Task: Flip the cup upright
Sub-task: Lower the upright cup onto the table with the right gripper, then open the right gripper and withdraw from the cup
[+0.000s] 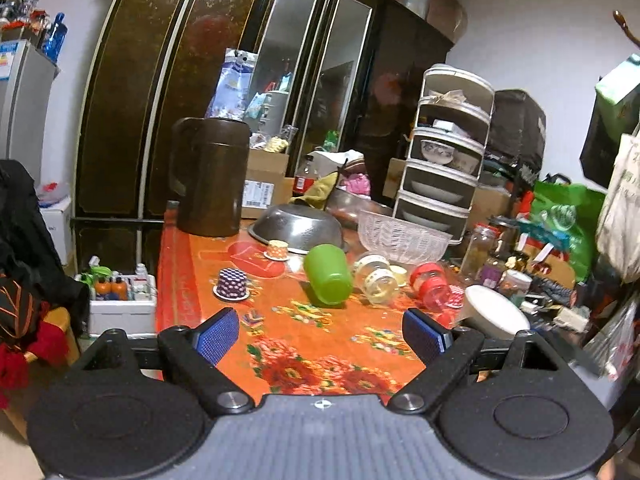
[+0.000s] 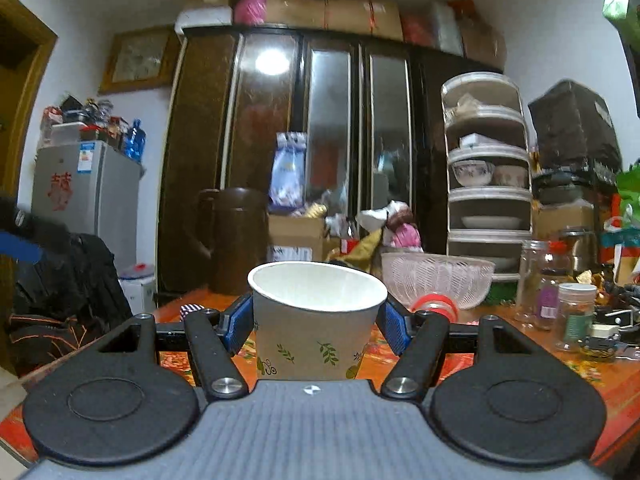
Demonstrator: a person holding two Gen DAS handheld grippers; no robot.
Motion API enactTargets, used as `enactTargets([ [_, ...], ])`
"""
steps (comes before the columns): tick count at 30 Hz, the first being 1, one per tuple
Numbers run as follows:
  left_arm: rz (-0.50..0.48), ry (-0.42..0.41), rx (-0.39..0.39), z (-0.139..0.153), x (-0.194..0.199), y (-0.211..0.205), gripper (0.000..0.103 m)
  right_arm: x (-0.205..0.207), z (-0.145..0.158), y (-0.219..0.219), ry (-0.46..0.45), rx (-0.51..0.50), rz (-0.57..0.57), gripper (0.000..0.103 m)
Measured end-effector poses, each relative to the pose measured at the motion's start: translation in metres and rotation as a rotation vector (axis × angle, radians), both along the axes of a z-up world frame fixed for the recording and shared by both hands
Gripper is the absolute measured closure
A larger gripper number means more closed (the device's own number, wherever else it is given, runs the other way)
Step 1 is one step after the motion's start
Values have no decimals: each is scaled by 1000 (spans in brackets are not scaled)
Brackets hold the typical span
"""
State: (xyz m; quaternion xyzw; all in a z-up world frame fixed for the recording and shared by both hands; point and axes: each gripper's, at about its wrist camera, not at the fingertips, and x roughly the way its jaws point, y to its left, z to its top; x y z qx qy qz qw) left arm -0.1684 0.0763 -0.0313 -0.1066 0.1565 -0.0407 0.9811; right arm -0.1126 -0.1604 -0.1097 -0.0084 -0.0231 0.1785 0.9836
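Right claw [image 2: 316,326] grips the paper cup [image 2: 316,320] upright.

A cluttered home room; dark wardrobe [image 2: 320,152], fridge [image 2: 86,200], stacked dish rack [image 2: 486,196], floral tablecloth [image 1: 304,344].

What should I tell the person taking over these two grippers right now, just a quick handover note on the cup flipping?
Right gripper: shut on the paper cup, mouth up, slightly tilted, blue pads on both sides. Whether its base touches the orange tablecloth cannot be told.
Left gripper: open, holding nothing, over the near part of the table.
Other cups: the green cup lies on its side mid-table; the clear jar and the red-lidded jar also lie on their sides beside it.
Done: paper cup is turned mouth up.
Left: set it down level and release; the green cup probably comes next.
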Motion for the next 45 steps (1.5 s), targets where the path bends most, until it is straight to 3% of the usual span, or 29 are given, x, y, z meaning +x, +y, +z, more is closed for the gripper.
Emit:
enactTargets([
  [4,2,3,-22,-4,-1,2,12,-4,-6,19,-64,-62,-12,37],
  [10,2,20,-44,-12,1,4,12,7,-17,33,32,-84,-7,37],
  [22,-10,56,-57,-23,8,2,12,8,-21,39,80,-108,-2,33],
  [27,-10,70,-53,-27,11,1,12,10,-20,37,109,-95,14,18],
  [29,-10,78,-52,-29,13,1,12,11,-21,35,131,-90,26,4],
  [31,-19,91,-38,-32,18,0,11,9,-19,28,169,-59,35,1],
  [33,-32,105,-20,-36,22,-2,4,2,-13,14,199,0,57,1],
  [37,-79,163,48,-37,29,-18,3,-7,9,-18,295,73,67,1],
  [42,-86,156,176,-9,23,-48,4,-27,56,-44,367,-20,35,1],
  [45,-108,145,195,14,15,-62,3,-46,82,-52,369,-65,45,1],
])
